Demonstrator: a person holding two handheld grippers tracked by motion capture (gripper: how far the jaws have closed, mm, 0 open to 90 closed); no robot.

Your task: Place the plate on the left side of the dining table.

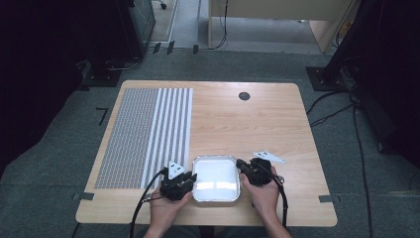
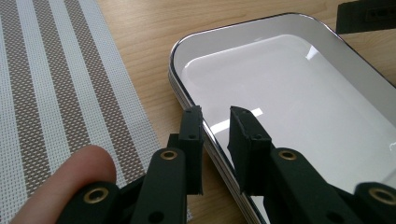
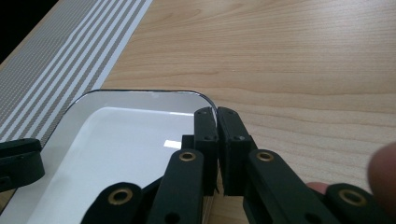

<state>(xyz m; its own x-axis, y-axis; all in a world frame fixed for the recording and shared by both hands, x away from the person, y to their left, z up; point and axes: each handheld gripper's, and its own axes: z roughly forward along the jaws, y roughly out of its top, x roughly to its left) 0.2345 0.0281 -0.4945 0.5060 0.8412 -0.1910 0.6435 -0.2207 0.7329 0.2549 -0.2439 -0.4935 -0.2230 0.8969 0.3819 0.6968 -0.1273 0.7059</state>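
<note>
L gripper (image 2: pixel 215 122) has its jaws a narrow gap apart, straddling the near-left rim of the tray (image 2: pixel 280 88): one jaw outside on the table side, other inside over the white floor; can't tell if the pads actually press the rim. R gripper (image 3: pixel 217 122) has jaws nearly together w/ the tray's right rim running into the thin slit between them, so it looks pinched on that edge. In the high view the L gripper (image 1: pixel 190 177) sits at the tray's left side and the R gripper (image 1: pixel 241 166) at its right, each held in a hand (image 1: pixel 166 208) coming in from the bottom edge, tray (image 1: pixel 216 159) between them near the front of the table (image 1: pixel 257 124). Tray: shallow, rectangular w/ rounded corners, glossy white inside w/ bright reflections, dark thin lip, metallic-looking outer wall. Table: light wood grain, smooth, rounded corners, small dark round disc (image 1: pixel 244 96) toward the far edge. Placemat (image 1: pixel 143 134) lies flat on the table's left part, woven mesh texture, fine grey weave on one half, white and brownish stripes on the side nearest the tray. A fingertip (image 2: pixel 70 177) shows blurred beside the L gripper's jaws.
</note>
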